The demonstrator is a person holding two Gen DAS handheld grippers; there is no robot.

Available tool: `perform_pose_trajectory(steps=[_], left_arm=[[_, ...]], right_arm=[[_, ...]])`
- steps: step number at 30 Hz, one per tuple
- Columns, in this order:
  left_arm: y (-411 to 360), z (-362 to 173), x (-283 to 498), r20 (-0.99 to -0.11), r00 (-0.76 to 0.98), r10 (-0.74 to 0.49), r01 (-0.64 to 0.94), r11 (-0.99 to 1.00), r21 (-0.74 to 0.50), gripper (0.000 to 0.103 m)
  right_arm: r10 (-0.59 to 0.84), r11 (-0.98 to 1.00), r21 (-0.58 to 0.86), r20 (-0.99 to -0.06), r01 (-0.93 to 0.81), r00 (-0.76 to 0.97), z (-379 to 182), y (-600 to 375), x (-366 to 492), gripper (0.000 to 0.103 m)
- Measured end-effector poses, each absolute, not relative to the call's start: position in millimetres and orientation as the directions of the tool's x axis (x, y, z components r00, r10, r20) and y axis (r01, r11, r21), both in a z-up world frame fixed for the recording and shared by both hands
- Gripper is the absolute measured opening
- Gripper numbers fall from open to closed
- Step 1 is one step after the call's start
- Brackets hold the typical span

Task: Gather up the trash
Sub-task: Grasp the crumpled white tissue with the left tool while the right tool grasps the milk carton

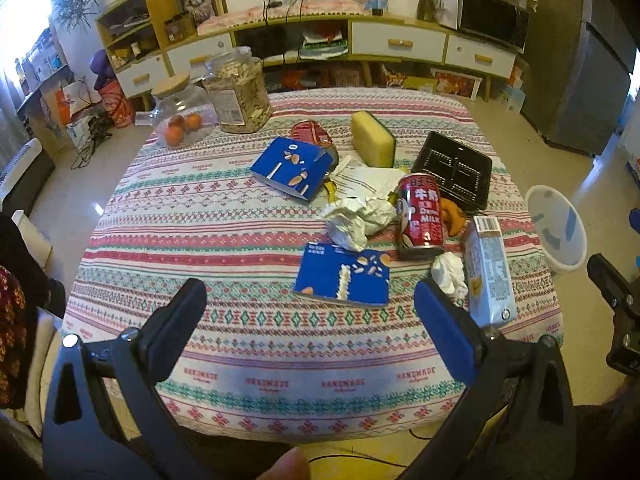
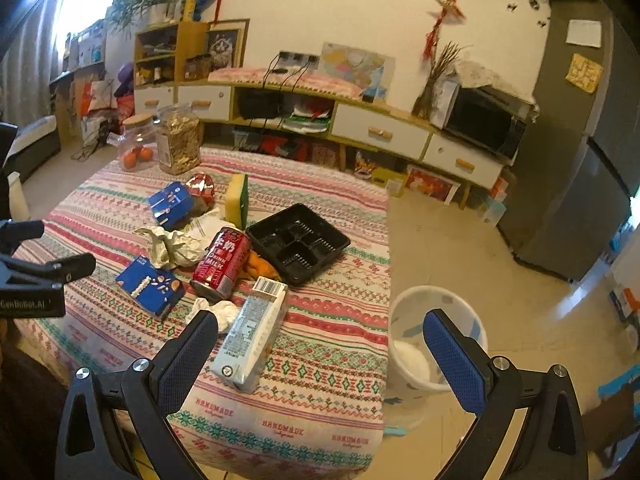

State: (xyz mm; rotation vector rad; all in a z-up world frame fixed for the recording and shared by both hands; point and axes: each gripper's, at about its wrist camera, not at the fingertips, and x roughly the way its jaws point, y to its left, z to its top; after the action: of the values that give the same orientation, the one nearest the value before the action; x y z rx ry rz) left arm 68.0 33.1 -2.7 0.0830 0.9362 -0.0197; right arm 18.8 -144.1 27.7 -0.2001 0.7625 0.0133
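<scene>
Trash lies on the patterned tablecloth [image 1: 224,216]: two blue cartons [image 1: 343,276] [image 1: 290,168], a red milk can [image 1: 420,216], a pale drink carton [image 1: 489,272] [image 2: 252,336], crumpled paper [image 1: 360,216], a small tissue wad [image 1: 450,272], a black plastic tray [image 1: 454,168] [image 2: 298,242] and a crushed red can [image 1: 311,131]. A white bin [image 2: 434,338] [image 1: 558,228] stands on the floor right of the table. My left gripper [image 1: 310,300] is open, just short of the near blue carton. My right gripper [image 2: 320,334] is open above the table's right edge, the pale carton beside its left finger.
Two glass jars [image 1: 186,114] [image 1: 240,90] stand at the table's far left, one with oranges. A yellow sponge [image 1: 372,140] stands behind the trash. A low cabinet [image 1: 400,42] runs along the back wall, a grey fridge [image 2: 580,140] at the right.
</scene>
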Motion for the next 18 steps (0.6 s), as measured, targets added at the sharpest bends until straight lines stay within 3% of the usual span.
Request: perform_pose_trajectory(steps=[10,18], left_arm=[[51,-27,120,-0.87,0.49,-0.047,0.071,0.997,-0.014,0.103],[47,-43,166,-0.913,0.358,-0.197,0.13,0.978,-0.16,0.089]], right_arm=[[0.012,0.995,-0.046,-0.829,-0.089,0.559,-10,-163,69,0.103],[0.056,0.997,0.024,-0.886,-0.076,0.461,-31,-166,107,0.103]])
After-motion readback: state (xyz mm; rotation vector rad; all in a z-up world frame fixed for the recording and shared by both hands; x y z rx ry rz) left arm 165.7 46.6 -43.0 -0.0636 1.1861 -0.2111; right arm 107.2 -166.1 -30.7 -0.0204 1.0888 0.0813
